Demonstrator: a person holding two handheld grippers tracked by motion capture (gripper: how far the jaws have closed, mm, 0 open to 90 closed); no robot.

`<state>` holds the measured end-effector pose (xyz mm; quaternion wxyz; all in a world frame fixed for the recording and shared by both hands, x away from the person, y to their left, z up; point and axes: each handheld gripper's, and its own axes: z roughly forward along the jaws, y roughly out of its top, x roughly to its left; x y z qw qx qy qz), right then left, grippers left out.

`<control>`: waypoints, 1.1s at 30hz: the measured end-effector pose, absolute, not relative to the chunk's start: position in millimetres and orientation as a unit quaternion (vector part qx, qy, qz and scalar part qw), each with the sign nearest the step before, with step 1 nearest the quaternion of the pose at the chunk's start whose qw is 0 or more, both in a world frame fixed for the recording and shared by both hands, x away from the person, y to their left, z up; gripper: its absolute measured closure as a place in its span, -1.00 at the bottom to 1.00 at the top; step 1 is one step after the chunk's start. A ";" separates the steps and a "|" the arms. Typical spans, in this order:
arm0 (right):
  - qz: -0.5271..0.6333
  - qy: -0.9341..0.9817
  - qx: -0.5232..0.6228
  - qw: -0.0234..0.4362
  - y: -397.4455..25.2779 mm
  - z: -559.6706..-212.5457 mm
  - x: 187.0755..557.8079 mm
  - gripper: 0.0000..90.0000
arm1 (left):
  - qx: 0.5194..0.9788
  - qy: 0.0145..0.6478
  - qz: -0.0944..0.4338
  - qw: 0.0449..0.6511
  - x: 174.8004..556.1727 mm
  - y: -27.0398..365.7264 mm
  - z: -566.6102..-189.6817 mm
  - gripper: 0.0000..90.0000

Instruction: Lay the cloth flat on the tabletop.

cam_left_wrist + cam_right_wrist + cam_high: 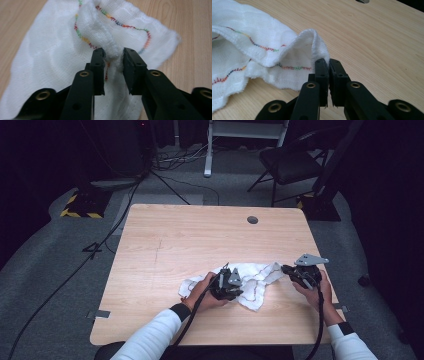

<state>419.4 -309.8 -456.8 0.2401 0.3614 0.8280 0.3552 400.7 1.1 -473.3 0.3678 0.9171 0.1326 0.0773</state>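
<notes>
Item: one white cloth [250, 282], gauze-like weave, with wavy multicoloured stitching near its edges; crumpled, lying on the near half of the wooden surface [200, 235], right of centre.

Position against the fingers: in the left gripper view, a raised fold of the cloth [111, 47] stands between the fingers [98, 65] of the left gripper [113, 58], which are set apart with the fold bunched in the gap, touching both. In the right gripper view, the fingers [322, 72] of the right gripper [329, 65] are drawn together, pinching a lifted edge of the cloth [317, 45] at their tips.

Writing, brands, labels: none legible.

Count: one cloth; two grippers, left [227, 282] and right [302, 272], one in each hand; one round hole [252, 220] in the surface at its far side.

Surroundings: one black chair [290, 165] on the grey floor beyond the surface.
</notes>
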 end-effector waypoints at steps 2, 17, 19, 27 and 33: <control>0.360 0.826 0.361 0.242 -310.5 -454.6 418.7 0.91 | 0.909 0.140 0.076 0.384 403.0 8.4 -466.3 0.64; 0.398 0.815 0.340 0.249 -305.4 -432.6 415.5 0.92 | 0.879 0.158 0.133 0.430 417.6 53.3 -427.1 0.94; 0.411 0.812 0.332 0.249 -304.2 -421.9 414.3 0.92 | 0.865 0.172 0.152 0.446 419.9 70.2 -410.1 0.95; 0.445 0.803 0.302 0.255 -298.1 -387.6 403.7 0.92 | 0.839 0.182 0.201 0.471 403.3 106.9 -367.2 0.95; 0.460 0.802 0.281 0.258 -295.9 -367.8 386.5 0.92 | 0.832 0.189 0.219 0.474 388.9 128.9 -353.3 0.95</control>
